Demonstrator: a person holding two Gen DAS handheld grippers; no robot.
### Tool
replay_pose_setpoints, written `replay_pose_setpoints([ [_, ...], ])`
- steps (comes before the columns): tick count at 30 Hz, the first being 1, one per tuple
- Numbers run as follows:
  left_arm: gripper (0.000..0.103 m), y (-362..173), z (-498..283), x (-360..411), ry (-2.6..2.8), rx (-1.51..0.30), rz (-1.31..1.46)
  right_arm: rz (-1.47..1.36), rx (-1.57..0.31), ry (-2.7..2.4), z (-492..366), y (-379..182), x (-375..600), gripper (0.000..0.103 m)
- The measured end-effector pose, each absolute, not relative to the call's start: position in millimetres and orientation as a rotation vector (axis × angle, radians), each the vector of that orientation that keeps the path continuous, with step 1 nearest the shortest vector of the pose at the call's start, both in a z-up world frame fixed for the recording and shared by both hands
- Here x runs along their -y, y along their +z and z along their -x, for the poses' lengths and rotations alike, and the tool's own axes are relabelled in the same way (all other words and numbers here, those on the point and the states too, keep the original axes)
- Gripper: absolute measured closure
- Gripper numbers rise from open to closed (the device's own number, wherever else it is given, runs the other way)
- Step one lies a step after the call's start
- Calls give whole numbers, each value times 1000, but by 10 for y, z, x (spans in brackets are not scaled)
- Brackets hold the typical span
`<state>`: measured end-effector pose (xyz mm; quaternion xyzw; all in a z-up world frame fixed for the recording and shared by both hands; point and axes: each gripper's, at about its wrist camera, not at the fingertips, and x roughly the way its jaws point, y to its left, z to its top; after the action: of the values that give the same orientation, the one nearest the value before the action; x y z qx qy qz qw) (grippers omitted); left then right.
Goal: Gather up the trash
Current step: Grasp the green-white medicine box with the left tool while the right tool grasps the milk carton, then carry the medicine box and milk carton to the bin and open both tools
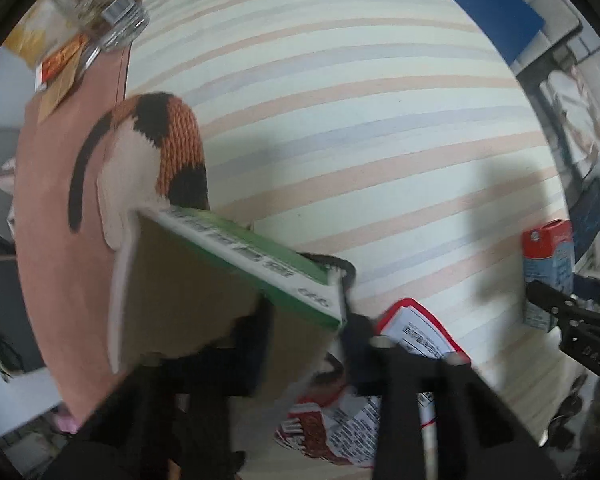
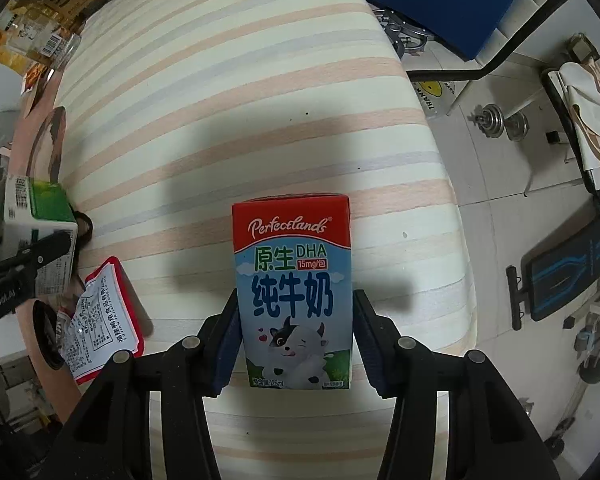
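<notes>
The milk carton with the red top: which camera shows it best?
The right wrist view: the milk carton stands upright between the right gripper fingers, its front label readable. In the left wrist view it sits small at the right edge, seen side-on.

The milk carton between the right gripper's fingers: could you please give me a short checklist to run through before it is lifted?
1. Milk carton upright on the striped table: ok.
2. Carton centred in the right gripper: ok.
3. Both pads touching the carton's sides: cannot tell.
4. Red wrapper apart from the carton: ok.
5. Left gripper holding the green box: ok.
6. Trash bin in view: not ok.
</notes>
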<state>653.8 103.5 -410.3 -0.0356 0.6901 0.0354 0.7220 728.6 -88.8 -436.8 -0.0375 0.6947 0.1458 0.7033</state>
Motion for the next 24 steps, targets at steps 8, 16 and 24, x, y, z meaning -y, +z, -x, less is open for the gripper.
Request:
replay_pose_setpoints([
  [8,100,-3683,-6235,-1075,135,-1394,140,59,-1495,352,-7079,-4150,880,50],
  [16,100,-3128,-5766,-1128,159,-1269,223,23,-1430,425,-6725,-3753,828,51],
  [24,100,-2732,-4944,-1014,189,-1187,278,11,-1362,488,-5997,-3308,891,51],
])
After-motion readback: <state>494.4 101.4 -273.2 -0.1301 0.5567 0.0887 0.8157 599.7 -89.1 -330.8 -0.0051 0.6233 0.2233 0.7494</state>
